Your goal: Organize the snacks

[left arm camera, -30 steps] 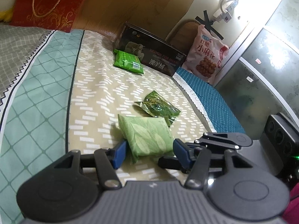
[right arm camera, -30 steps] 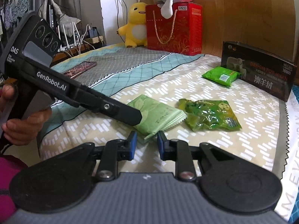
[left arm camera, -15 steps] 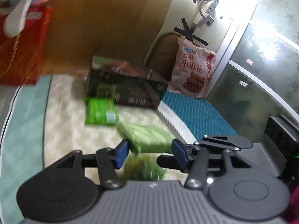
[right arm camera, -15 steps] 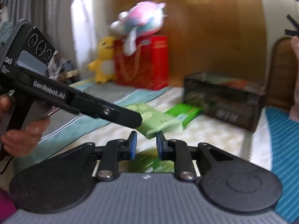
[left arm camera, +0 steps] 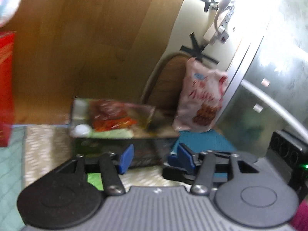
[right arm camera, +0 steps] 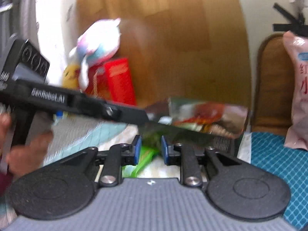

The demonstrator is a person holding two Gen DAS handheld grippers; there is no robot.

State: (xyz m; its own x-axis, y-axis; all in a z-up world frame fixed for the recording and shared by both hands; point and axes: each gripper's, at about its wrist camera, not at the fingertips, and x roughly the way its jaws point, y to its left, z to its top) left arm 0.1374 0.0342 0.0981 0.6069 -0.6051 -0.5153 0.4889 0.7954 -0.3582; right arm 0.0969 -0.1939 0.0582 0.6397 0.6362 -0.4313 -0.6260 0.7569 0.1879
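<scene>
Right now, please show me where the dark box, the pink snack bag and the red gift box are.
dark box [left arm camera: 123, 115]: left wrist view, on the snacks showing in its open top.
pink snack bag [left arm camera: 202, 98]: left wrist view, on its printed front.
red gift box [right arm camera: 117, 80]: right wrist view, on its front face.

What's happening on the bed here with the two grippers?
A person is sorting snacks on a patterned bed cover, with a handheld gripper in each hand. Both point at a dark open box that already has packets in it. The left gripper is opening with nothing between its jaws. The right gripper is opening too; something green and blurred sits between its jaws, and it is too smeared to tell whether it is gripped.
</scene>
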